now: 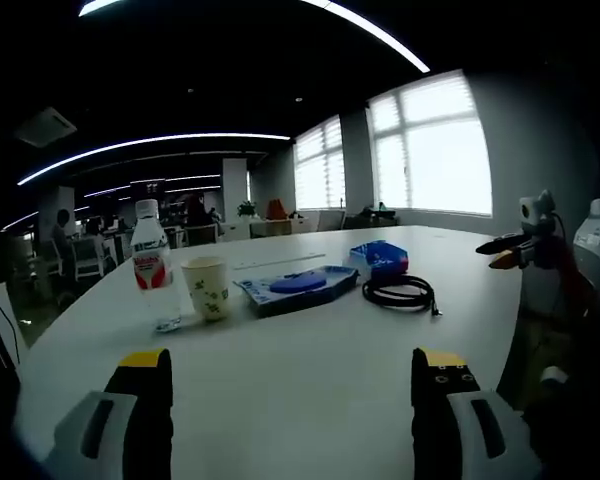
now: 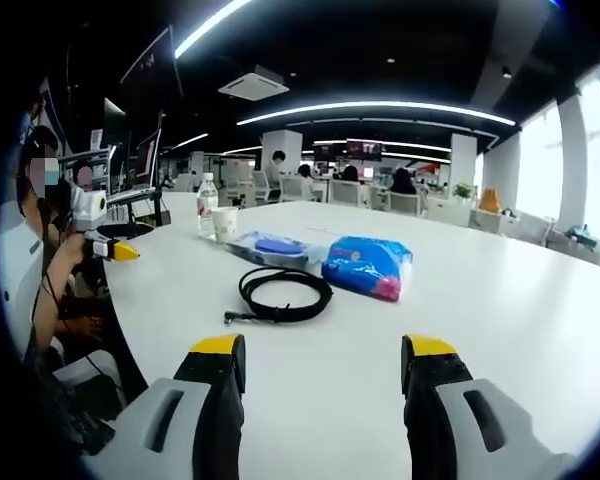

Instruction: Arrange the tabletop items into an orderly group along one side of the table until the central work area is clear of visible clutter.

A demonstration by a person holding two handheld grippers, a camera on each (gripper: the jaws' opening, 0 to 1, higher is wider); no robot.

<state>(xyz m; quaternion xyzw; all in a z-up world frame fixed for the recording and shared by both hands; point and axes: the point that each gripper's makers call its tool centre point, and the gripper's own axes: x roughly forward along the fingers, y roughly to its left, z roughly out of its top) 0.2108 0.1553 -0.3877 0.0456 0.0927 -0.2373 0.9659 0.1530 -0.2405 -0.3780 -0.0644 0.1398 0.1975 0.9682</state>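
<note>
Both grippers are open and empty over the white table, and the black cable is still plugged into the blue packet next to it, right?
Not quite. The black cable lies coiled on the white table, apart from the blue packet, its plug end free on the tabletop; the right gripper view shows this. The rest holds: the left gripper and right gripper are both open and empty.

Beyond the white surface [image 2: 540, 300], office chairs [image 2: 325, 190] and seated people [image 2: 402, 182] fill the far room under long ceiling light strips [image 2: 380, 105], with bright windows [image 1: 435, 145] to its right side.
</note>
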